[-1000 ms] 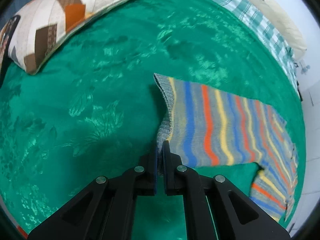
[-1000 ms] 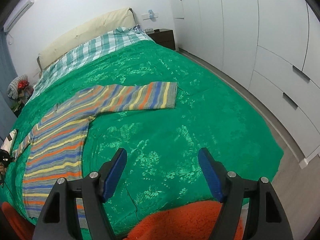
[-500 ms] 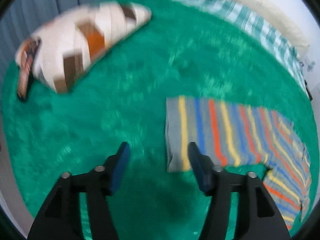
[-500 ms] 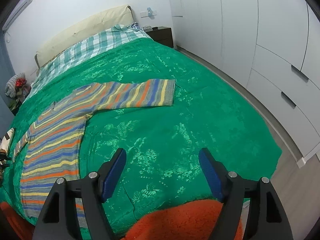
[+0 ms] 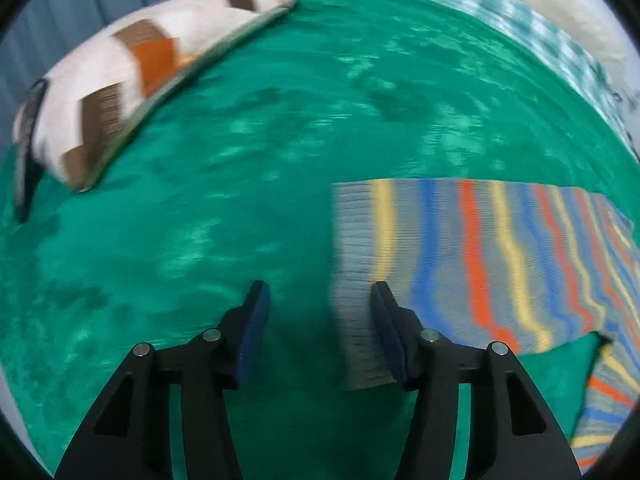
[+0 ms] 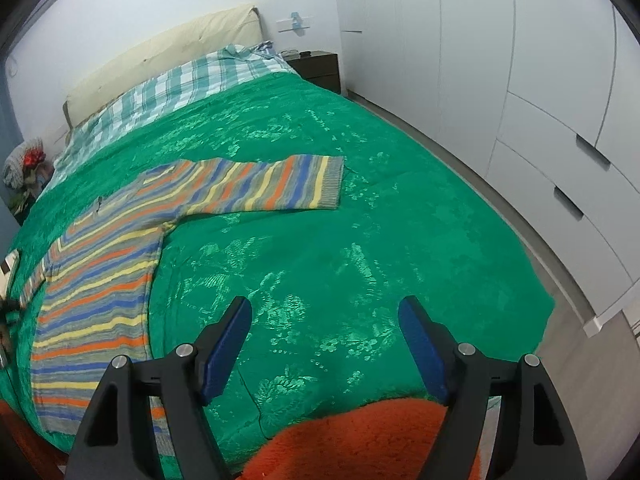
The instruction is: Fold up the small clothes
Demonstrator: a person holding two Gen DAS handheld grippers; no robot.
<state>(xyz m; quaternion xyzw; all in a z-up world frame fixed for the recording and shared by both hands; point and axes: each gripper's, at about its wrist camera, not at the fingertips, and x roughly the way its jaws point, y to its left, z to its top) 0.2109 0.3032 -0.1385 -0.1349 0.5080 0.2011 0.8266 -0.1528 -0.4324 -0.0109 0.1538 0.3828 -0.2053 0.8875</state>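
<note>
Nearest the right wrist camera, an orange fleecy cloth (image 6: 360,440) lies over the foot edge of the green bedspread (image 6: 360,240). The right gripper (image 6: 324,316) hangs above that edge with its jaws wide apart and nothing between them. The left gripper (image 5: 316,300) points steeply down over the bedspread (image 5: 200,240) (this view is smeared by motion). Its jaws stand apart and have just been closing a little; the grey cuff of the striped sweater (image 5: 480,260) lies partly in the gap, under the right-hand finger (image 5: 390,332), but no pad presses on it.

The sweater (image 6: 120,272) lies flat on the bedspread, toward its left side in the right wrist view, body running toward the foot edge and one sleeve stretched straight across the middle of the bedspread. A patchwork pillow (image 5: 132,80) in white, brown and orange sits on the bedspread beyond the left gripper, well apart from the cuff.

Past the far end of the bedspread comes a checked sheet (image 6: 180,84), then a cream headboard (image 6: 160,48). A dark nightstand (image 6: 316,66) stands beside the bedspread's far right corner. White wardrobes with drawers (image 6: 520,100) line the wall along its right side, across a strip of grey floor (image 6: 580,340).
</note>
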